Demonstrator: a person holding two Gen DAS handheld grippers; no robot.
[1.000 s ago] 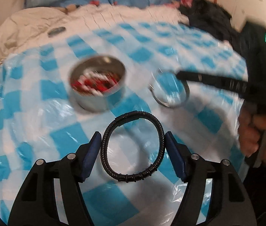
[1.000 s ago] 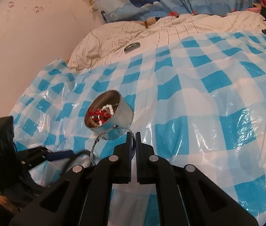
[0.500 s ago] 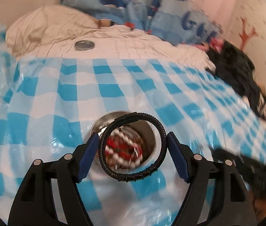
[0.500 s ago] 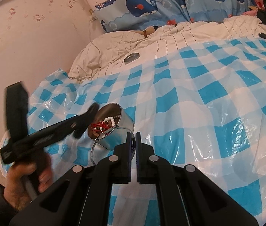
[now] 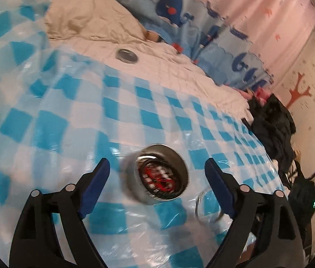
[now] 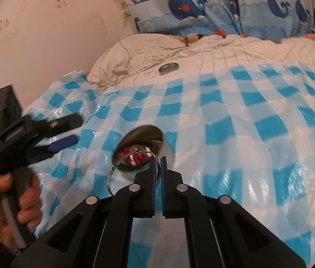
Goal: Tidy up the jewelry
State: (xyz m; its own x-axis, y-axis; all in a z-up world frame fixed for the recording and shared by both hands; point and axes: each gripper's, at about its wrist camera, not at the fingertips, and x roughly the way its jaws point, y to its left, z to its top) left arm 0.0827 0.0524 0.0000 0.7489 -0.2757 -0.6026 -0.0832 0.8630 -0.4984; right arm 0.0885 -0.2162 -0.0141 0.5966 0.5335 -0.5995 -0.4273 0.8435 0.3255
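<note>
The left gripper (image 5: 157, 189) is seen with its blue-padded jaws spread wide and nothing between them; they have just been opening. Just ahead of it, the round silver metal tin (image 5: 157, 175) sits on the blue-and-white checked plastic sheet (image 5: 90, 116), with red and white beads (image 5: 159, 177) inside. The thin silver wire bangle (image 6: 112, 174) is pinched edge-on between the pressed-together jaws of the right gripper (image 6: 156, 163), its loop hanging over the near rim of the tin. The step in hand is judged to be the drop of this bangle. It is best done if the loop is carried fully over the tin's mouth and the jaws are parted only then. The tin should not be knocked, since the plastic sheet looks slippery.
</note>
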